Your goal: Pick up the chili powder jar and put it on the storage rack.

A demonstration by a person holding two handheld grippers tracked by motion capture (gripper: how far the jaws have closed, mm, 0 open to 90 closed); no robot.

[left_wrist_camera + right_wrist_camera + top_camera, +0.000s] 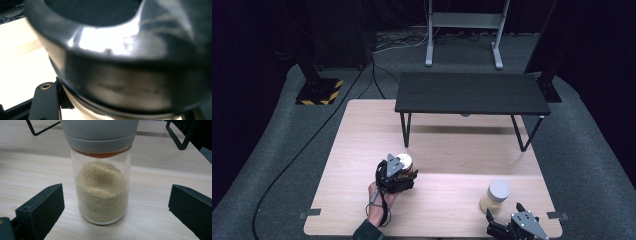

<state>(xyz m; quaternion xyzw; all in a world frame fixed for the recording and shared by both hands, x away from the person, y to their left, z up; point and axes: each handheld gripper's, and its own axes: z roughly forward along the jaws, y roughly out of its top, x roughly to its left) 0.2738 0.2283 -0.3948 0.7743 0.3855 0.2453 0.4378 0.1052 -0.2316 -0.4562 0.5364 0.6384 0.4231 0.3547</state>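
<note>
The left hand-held gripper (404, 172) was clamped on a small jar (404, 161) with a pale lid, holding it just above the wooden surface (362, 140); in the left gripper view the jar's dark, glossy lid rim (120, 45) pressed close against the camera, blurred, with one black jaw showing below it. The jar sat between the jaws at the gripper's tip, apparently near upright with its long axis vertical and its lid upward, though the exact tilt could not be told. Directly ahead of the right hand-held gripper (504, 212) stood a second jar, a clear spice jar (101, 187) with a grey cap (100, 132), upright on the surface, its long axis vertical and cap on top, part-filled with fine tan granules. That gripper's jaws were spread wide, one on either side of the glass and well clear of it. The spice jar looked stiff, smooth and likely slippery, probably breakable if dropped, and of moderate weight given its filling. The straight wall below the cap seemed the soundest place to pinch. Beyond both grippers stood a low black shelf (472, 92) on thin legs.
</note>
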